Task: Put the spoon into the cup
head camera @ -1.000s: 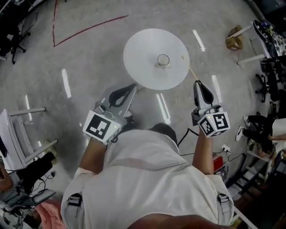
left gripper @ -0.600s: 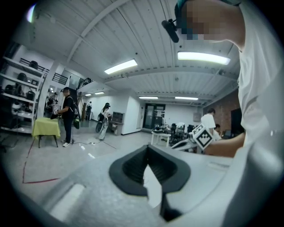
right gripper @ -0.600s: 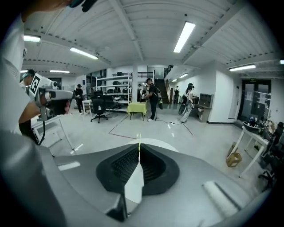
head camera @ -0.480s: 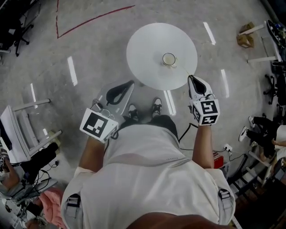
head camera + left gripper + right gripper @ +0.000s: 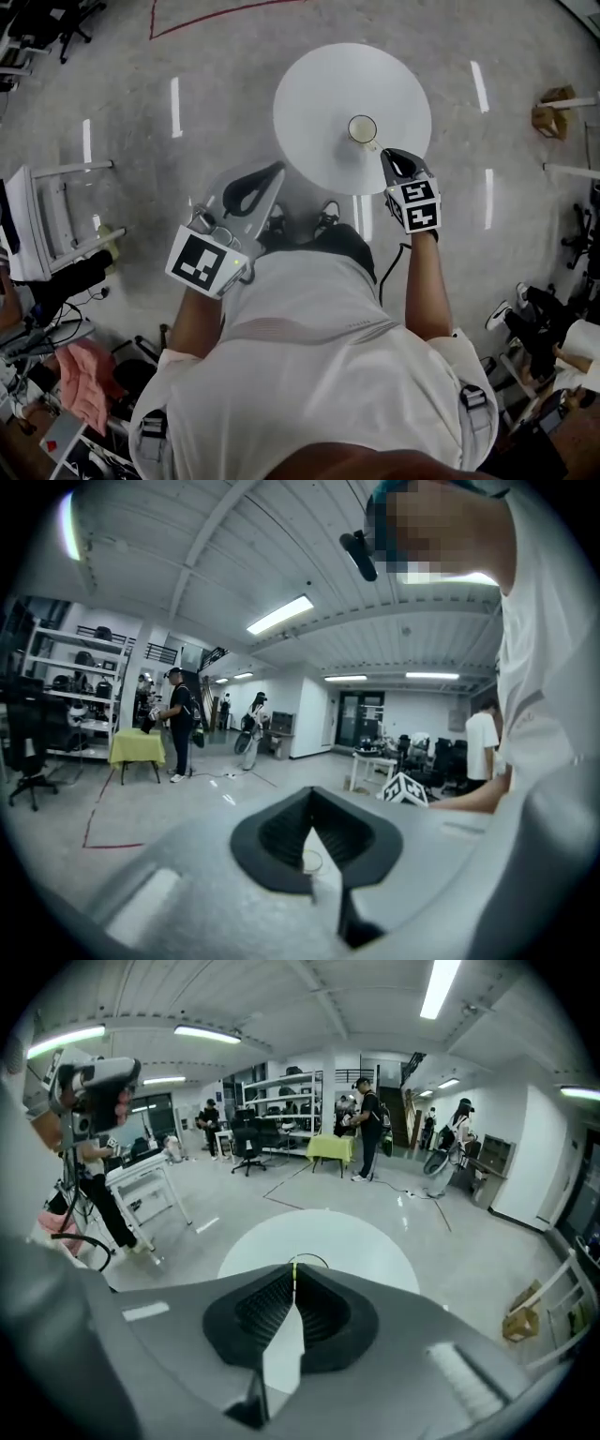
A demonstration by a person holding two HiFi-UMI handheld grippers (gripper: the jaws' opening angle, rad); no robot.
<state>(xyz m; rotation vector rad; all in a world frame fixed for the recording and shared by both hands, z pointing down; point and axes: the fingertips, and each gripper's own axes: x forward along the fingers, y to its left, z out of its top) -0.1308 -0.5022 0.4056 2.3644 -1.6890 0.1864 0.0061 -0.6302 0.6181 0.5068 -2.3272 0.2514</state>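
L gripper [image 5: 277, 172]: lower left of centre in head view, just off the table edge. Jaws together, nothing in them, idle.
R gripper [image 5: 385, 155]: right of centre, over the table's near rim, angled down. Jaws clamped on the spoon handle.
spoon [image 5: 293, 1275]: thin yellowish handle pokes out past the R jaw tips. Can't make out the far end, prob right at the cup rim.
cup [image 5: 362, 128]: upright on the round white table [image 5: 319, 84], centre-right, just beyond the R jaws.
step: insert stage imo, spoon lined up on the cup.
next: get the tip over the mouth, dip it in, then open the jaws. Go gentle, the cup could tip.
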